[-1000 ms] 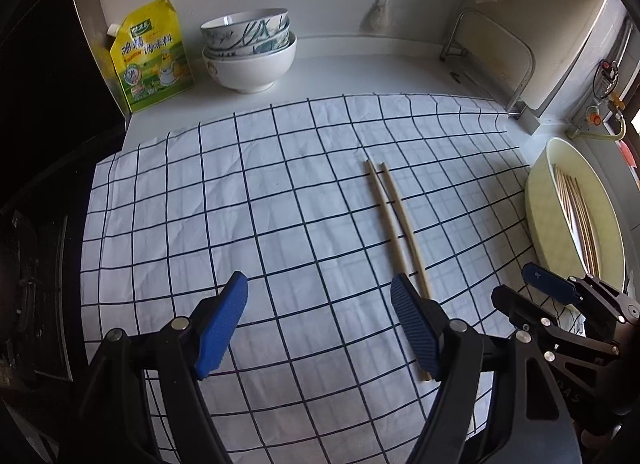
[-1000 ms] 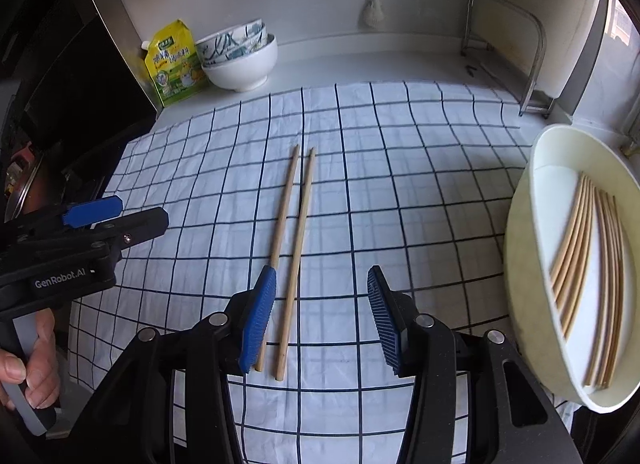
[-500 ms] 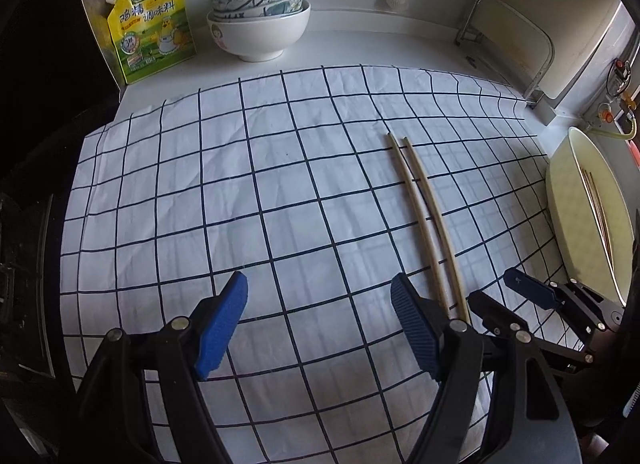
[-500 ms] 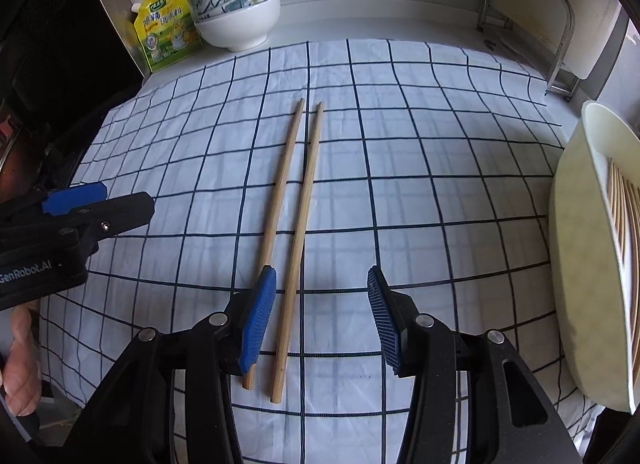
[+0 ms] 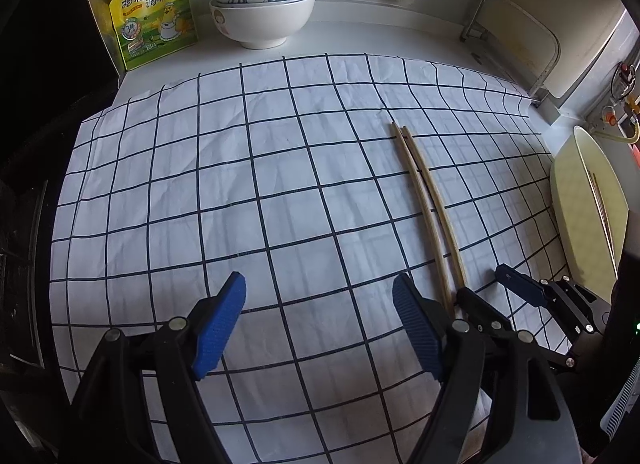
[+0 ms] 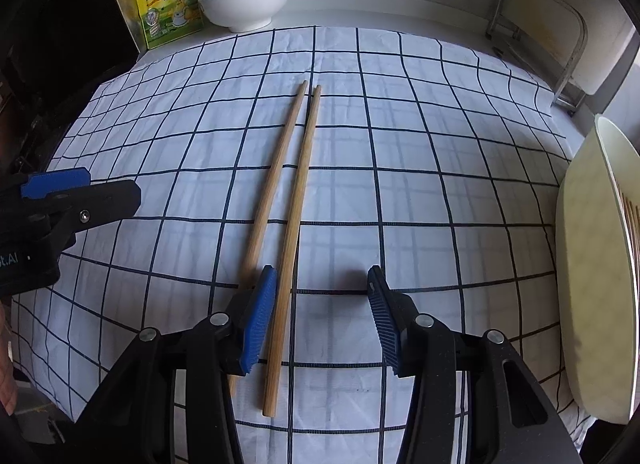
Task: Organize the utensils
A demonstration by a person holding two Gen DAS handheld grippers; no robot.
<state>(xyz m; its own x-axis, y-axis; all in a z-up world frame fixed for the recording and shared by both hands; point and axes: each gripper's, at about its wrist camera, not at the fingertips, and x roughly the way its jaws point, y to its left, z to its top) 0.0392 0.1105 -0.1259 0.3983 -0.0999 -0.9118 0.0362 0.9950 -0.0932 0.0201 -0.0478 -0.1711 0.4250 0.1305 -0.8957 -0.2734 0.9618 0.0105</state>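
right gripper [image 6: 322,312]: your jaws are half open and closing, low over the cloth [image 6: 420,168]; right chopstick [image 6: 296,224] sits between the pads, not pinched yet
left chopstick [image 6: 272,188]: runs under your left pad, outside the gap, so you'd likely lift only one
left gripper [image 5: 320,328]: wide, empty, parked beside the pair, probably to stay clear
dish [image 6: 588,272]: at the cloth's right edge, already holds chopsticks, so likely your drop spot
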